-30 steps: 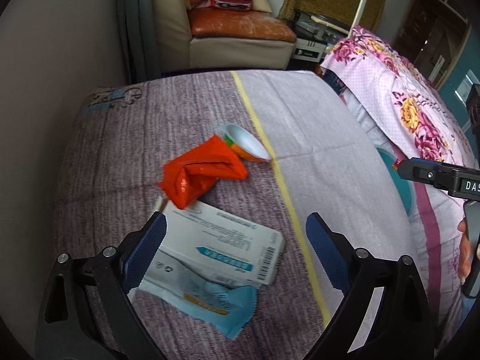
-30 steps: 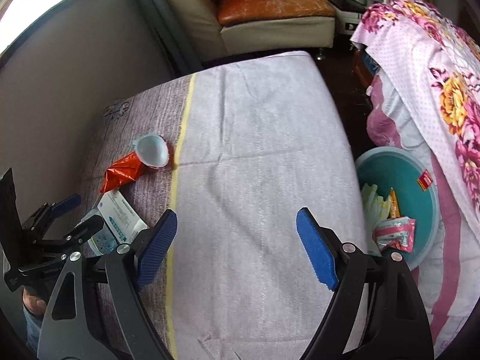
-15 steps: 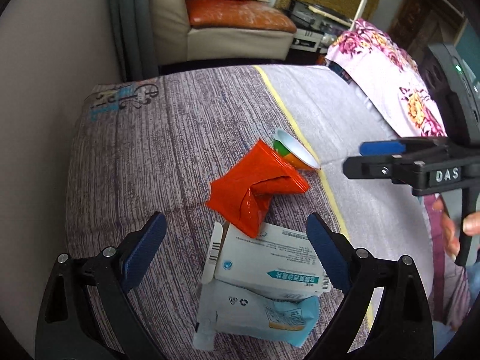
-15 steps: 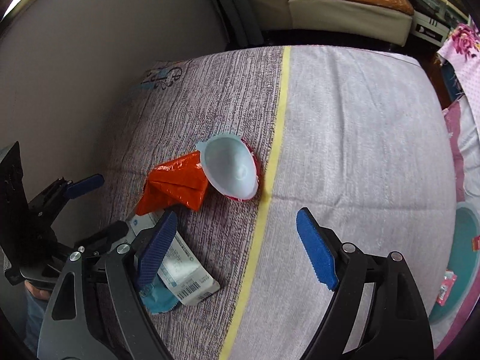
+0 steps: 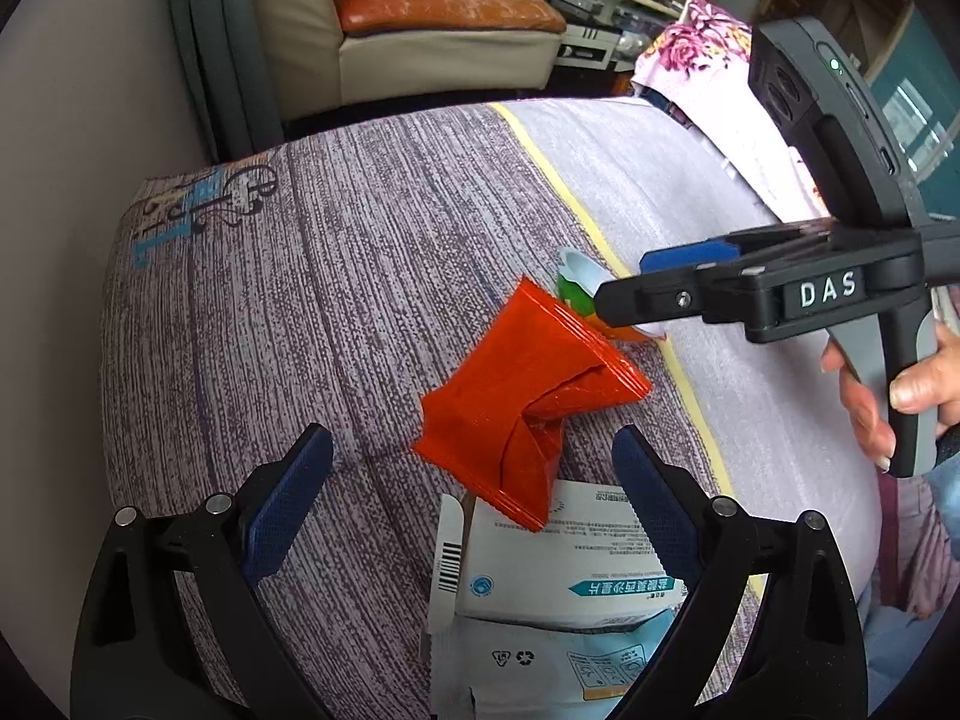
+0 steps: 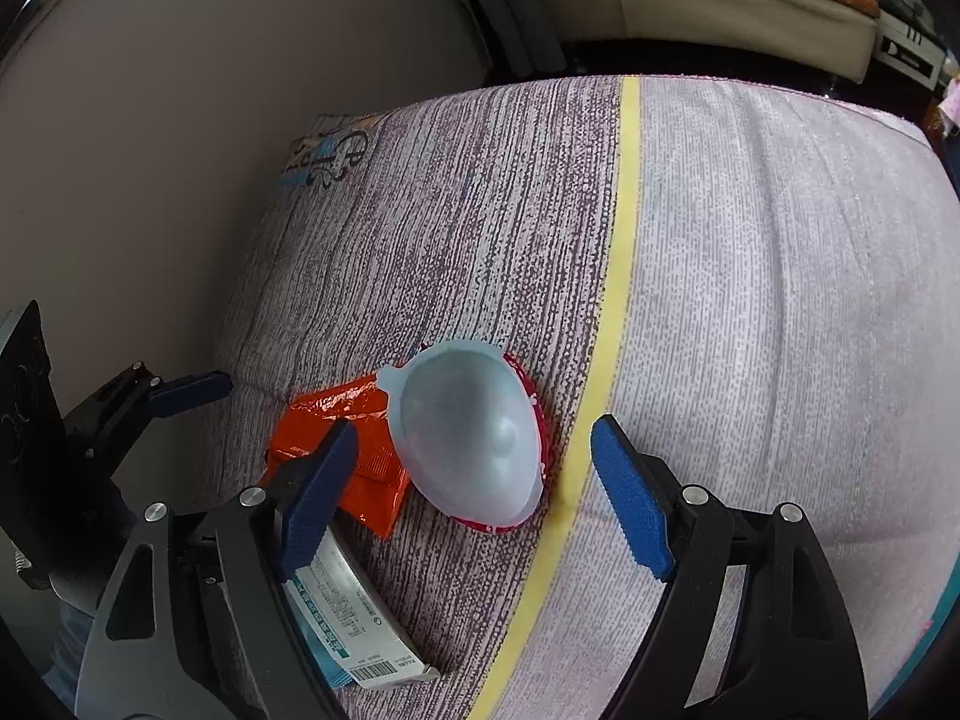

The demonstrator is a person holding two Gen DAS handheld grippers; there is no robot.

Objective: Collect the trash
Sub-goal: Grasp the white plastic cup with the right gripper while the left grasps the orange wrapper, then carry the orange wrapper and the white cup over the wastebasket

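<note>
A crumpled orange-red wrapper [image 5: 528,402] lies on the striped mattress cover [image 5: 360,300]. My left gripper [image 5: 469,435] hangs open just above it, a finger on either side. Near me lies a white medicine box [image 5: 570,564] on a light blue wrapper [image 5: 540,666]. A white plastic cup [image 6: 474,432] with a red rim lies on its side beside the orange-red wrapper [image 6: 360,450]. My right gripper [image 6: 474,426] straddles the cup, jaws closing, pads clear of it. In the left wrist view the right gripper [image 5: 624,285] hides most of the cup [image 5: 576,279].
A yellow stripe [image 6: 624,240] runs down the cover just right of the cup. A wall borders the mattress on the left. A cream armchair [image 5: 420,30] stands beyond the far edge and floral bedding [image 5: 708,42] at the back right. A hand [image 5: 888,396] holds the right gripper's handle.
Both grippers came down closer to the trash. The right one swung left across the mattress, and the cup now sits between its narrowing jaws. The left shifted from the box towards the orange-red wrapper.
</note>
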